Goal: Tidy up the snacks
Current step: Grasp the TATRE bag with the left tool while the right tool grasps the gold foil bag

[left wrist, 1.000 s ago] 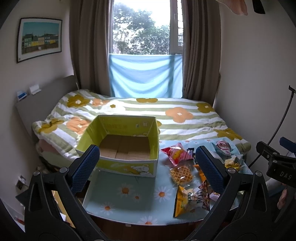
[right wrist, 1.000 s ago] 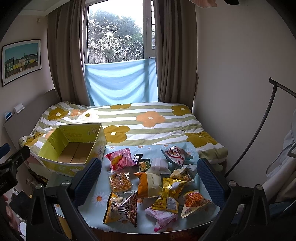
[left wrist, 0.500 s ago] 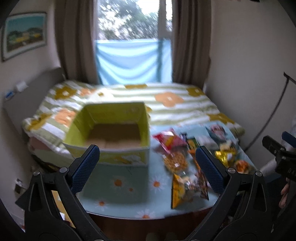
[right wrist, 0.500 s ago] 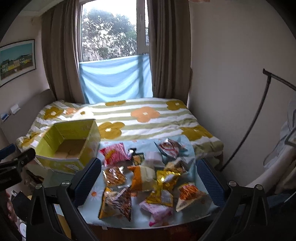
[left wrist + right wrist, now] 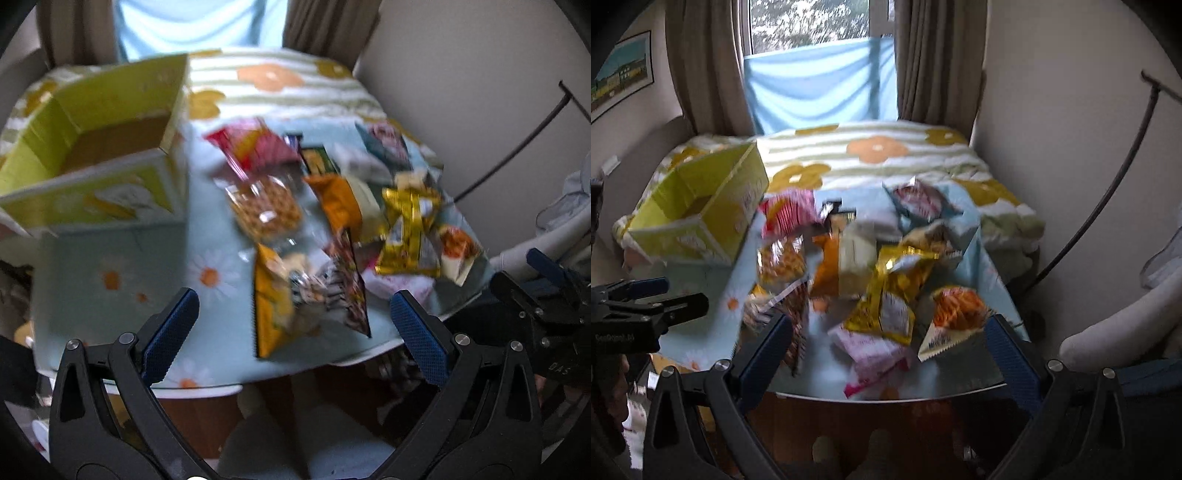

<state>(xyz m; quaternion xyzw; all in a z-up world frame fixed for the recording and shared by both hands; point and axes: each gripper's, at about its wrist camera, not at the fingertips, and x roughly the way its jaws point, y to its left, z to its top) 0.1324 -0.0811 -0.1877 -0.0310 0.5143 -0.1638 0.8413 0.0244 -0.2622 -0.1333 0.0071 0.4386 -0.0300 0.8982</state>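
Note:
A yellow-green cardboard box [image 5: 110,122] [image 5: 701,206] stands open and empty at the table's far left. To its right lies a pile of snack packs: a red-pink bag [image 5: 255,147], a clear waffle pack [image 5: 266,210], an orange bag [image 5: 336,199], a gold bag [image 5: 410,229] [image 5: 890,299] and a yellow striped bag [image 5: 306,295]. My left gripper [image 5: 291,306] is open above the striped bag and holds nothing. My right gripper [image 5: 890,325] is open over a pink pack [image 5: 871,350] near the front edge and holds nothing.
The table [image 5: 110,258] has a light blue daisy cloth and a rounded front edge [image 5: 923,395]. Behind it is a bed with a flowered quilt [image 5: 879,155]. A wall and a black cable [image 5: 1108,192] are on the right. Both views are motion-blurred.
Both grippers have dropped and tilted down toward the table. The left one has swung right, from in front of the box to over the snacks. Both stay open.

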